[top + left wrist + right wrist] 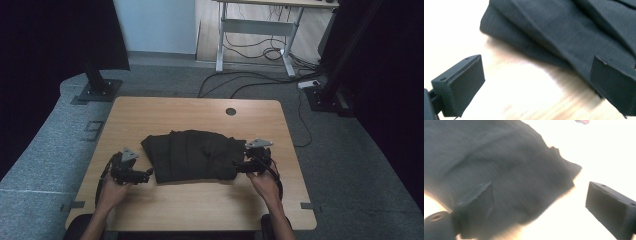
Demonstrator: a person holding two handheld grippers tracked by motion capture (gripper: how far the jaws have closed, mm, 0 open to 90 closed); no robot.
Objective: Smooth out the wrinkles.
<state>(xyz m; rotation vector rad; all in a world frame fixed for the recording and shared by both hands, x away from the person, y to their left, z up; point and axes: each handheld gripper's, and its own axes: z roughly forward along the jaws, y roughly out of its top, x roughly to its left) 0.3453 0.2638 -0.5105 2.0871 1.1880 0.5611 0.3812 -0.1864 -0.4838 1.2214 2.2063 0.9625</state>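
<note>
Both forearms enter from the bottom edge of the high view and angle slightly inward, the left hand (114, 192) in the lower left of the frame and the right hand (263, 182) right of centre, each wrapped around the rear of its tool with the wrist low. The left gripper (148, 174) lies roughly level and points toward the frame's centre; in the left gripper view its two black jaws stand wide apart at the lower corners with nothing pressed between them. The right gripper (235, 168) points leftward toward the centre, and in the right gripper view its jaws are likewise spread wide, one at lower left and one at lower right, gripping nothing.
</note>
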